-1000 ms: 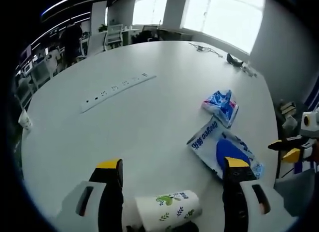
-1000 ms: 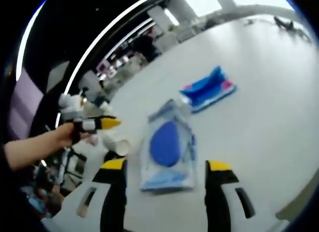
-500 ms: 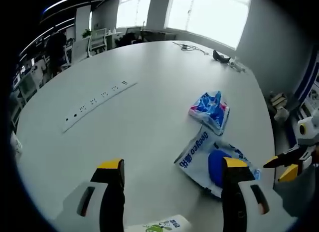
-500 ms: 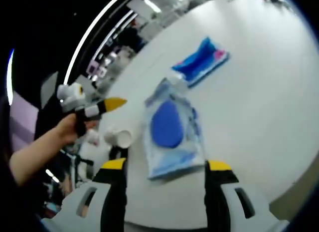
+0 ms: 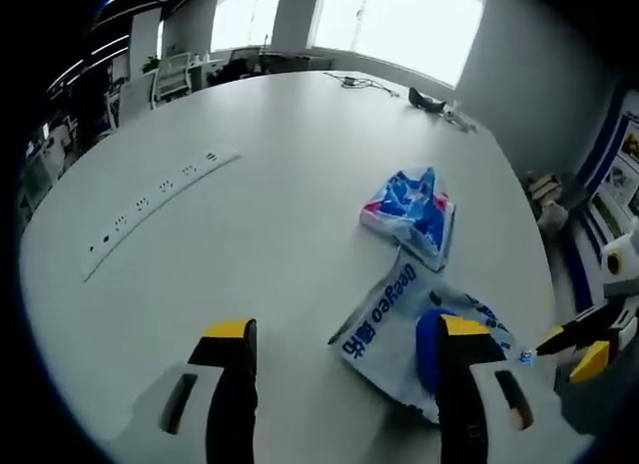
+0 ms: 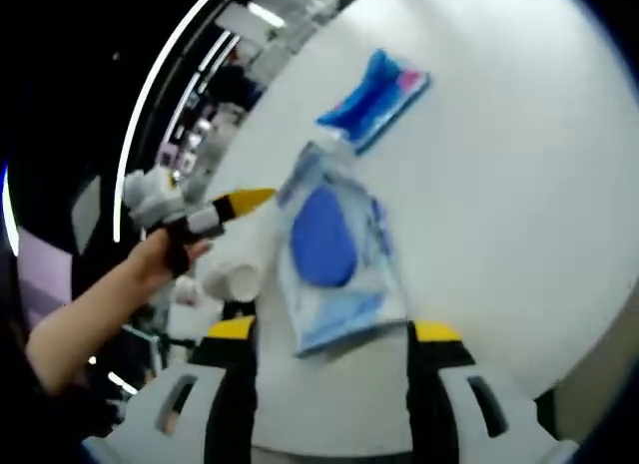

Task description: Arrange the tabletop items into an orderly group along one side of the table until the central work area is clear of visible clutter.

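Observation:
A flat white-and-blue packet [image 5: 399, 329] with a blue oval on it lies on the round white table [image 5: 250, 225]; in the right gripper view the same packet [image 6: 334, 259] lies just ahead of my jaws. Beyond it rests a crumpled blue, white and pink bag [image 5: 411, 210], also the bag [image 6: 374, 85] further up. A white paper cup [image 6: 232, 280] lies on its side left of the packet. My left gripper [image 5: 339, 344] is open above the table, its right jaw over the packet's edge. My right gripper [image 6: 324, 334] is open and holds nothing. The left gripper [image 6: 215, 215] enters with a hand on it.
A long white power strip [image 5: 160, 200] lies on the table's left part. Cables and a dark object [image 5: 424, 100] sit at the far edge. Chairs and desks stand beyond the table at upper left. The right gripper's yellow tips [image 5: 584, 349] show at the right edge.
The left view has risen and tilted; the paper cup has slipped out at its bottom edge. The right view has rolled a little, with the packet nearer its jaws. Nothing was grasped.

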